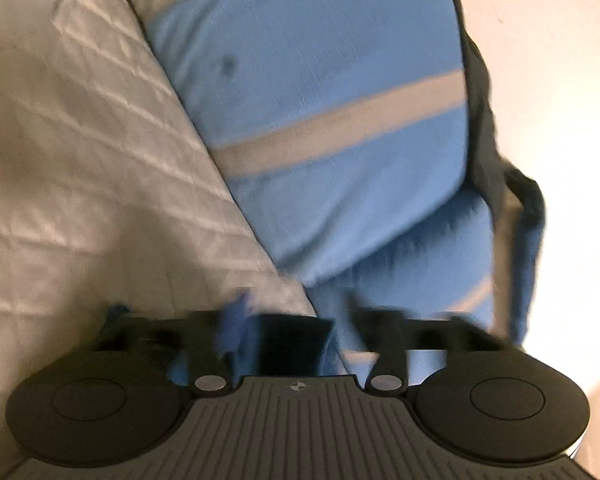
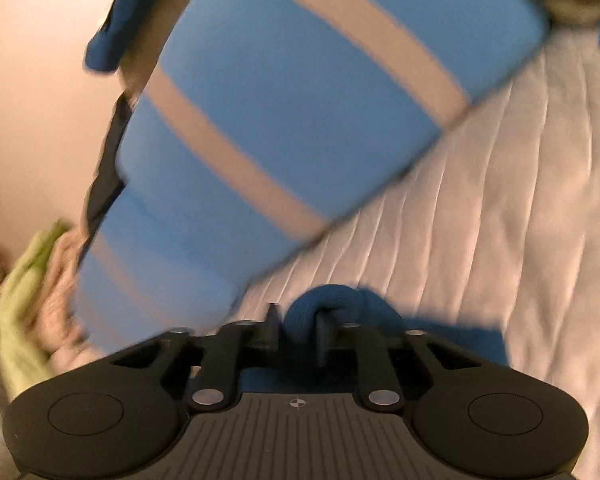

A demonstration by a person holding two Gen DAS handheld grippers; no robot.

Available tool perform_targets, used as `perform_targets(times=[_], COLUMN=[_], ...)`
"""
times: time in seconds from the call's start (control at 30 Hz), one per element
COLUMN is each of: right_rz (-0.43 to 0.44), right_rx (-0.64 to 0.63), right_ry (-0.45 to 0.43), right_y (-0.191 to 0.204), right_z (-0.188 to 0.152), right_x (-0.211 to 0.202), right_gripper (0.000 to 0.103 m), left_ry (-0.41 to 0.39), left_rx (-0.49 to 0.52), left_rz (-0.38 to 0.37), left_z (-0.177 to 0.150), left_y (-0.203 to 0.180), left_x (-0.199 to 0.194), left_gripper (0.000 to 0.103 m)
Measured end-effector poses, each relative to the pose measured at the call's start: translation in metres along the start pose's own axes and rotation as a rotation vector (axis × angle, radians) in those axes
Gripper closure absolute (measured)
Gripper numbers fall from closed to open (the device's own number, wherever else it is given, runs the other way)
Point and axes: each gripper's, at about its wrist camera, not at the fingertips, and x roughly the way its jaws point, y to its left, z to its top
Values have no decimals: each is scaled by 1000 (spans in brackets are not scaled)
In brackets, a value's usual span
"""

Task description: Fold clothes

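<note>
We see the blue striped shirt [image 1: 320, 120] lying folded on the white quilt [image 1: 60, 160], its straight edge slanting across bare bedding. Our left gripper [image 1: 296, 320] stands apart, holding nothing; our right gripper [image 2: 298, 320] has dark blue cloth [image 2: 300, 304] between its fingers, grip unclear

The shirt [image 1: 320, 120] lies on the quilt [image 1: 80, 160], reaching to its edge. In the right wrist view a bunch of cloth [image 2: 332, 300] sits between the right gripper's [image 2: 296, 332] fingers, and other clothes [image 2: 32, 292] lie left of the shirt.
</note>
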Motion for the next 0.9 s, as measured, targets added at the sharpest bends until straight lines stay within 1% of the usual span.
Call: perform_targets(times=[0.03,0.07,0.1,0.17,0.23,0.33,0.43,0.5,0.6,0.67,0.77,0.83,0.9], right_rz=[-21,-53,-83,-129,-174,-238,-327,-370,-424,-436,-439,-438,-443], right_rx=[-17,-48,-83,-157,-200,-245,-341,-420,-533,-577,-604,-611,-612], right_ry=[-20,-36,-49,-77,-88,-64,-29,-12,6,13,26,33,42], right_y=[3,8,12,18,20,22,27,34,43,47,51,51,52], right_z=[2,2,1,-5,-12,-24,-39,-50,-66,-72,-79,-83,-87], right_x=[3,5,5,1,-5,-12,-19,-26,-43,-53,-70,-83,-97], right_gripper=[30,14,6,2,0,0,0,0,0,0,0,0,0], left_ry=[-21,-32,-32,-32,-33,-37,-46,-42,-36,-29,-31,-39,-49], left_rx=[25,60,98,174,246,351,402,436,520,594,717,769,791], left_rz=[33,59,78,136,195,256,277,285,307,327,360,372,378], left_z=[-1,-4,-7,-14,-22,-37,-50,-59,-72,-83,-103,-115,-126], left_y=[-3,-6,-8,-11,-13,-17,-18,-21,-27,-34,-44,-48,-48], left_x=[0,-1,-1,-5,-10,-25,-49,-62,-84,-98,-117,-128,-139], left_gripper=[27,27,27,27,27,27,27,27,27,27,27,27,27])
